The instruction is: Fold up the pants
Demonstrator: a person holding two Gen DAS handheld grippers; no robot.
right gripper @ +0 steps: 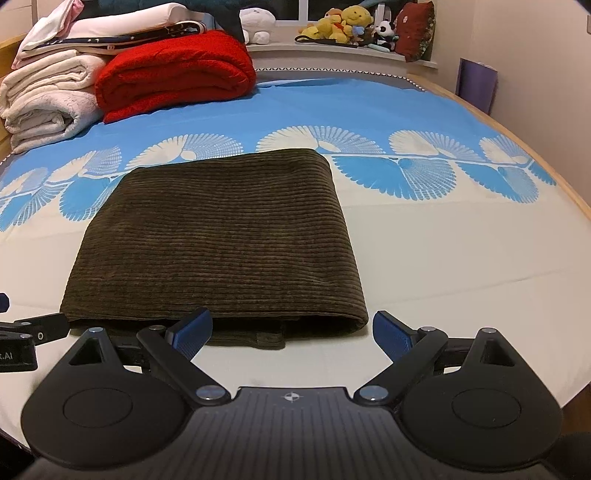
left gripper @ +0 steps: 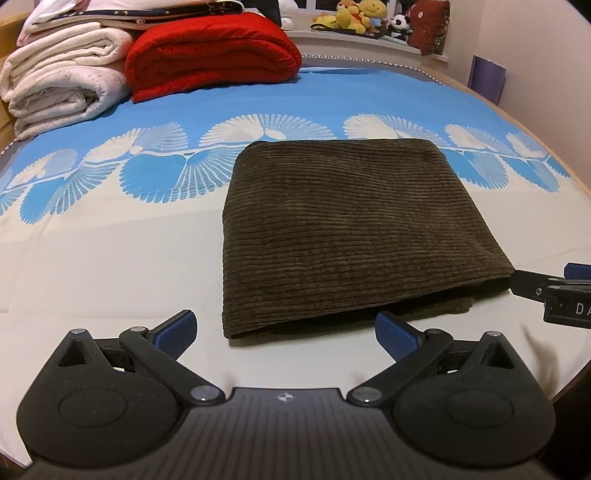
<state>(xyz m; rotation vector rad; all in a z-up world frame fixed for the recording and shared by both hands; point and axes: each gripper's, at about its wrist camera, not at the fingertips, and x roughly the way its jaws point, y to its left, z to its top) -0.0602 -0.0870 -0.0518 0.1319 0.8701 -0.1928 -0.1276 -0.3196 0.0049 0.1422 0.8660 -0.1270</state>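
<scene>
The dark olive corduroy pants (left gripper: 354, 229) lie folded into a thick rectangle on the bed; they also show in the right wrist view (right gripper: 218, 240). My left gripper (left gripper: 284, 330) is open and empty, just in front of the fold's near left corner. My right gripper (right gripper: 291, 330) is open and empty, just in front of the near right edge, its left pad (right gripper: 194, 328) close to the cloth. The right gripper's tip shows at the left wrist view's right edge (left gripper: 554, 291); the left gripper's tip shows at the right wrist view's left edge (right gripper: 26, 332).
The bed (left gripper: 92, 258) has a cream and blue patterned sheet. A folded red blanket (left gripper: 210, 55) and stacked white blankets (left gripper: 62, 77) lie at the far left. Plush toys (right gripper: 351, 22) sit on the sill behind. The bed's wooden edge (right gripper: 554, 177) runs along the right.
</scene>
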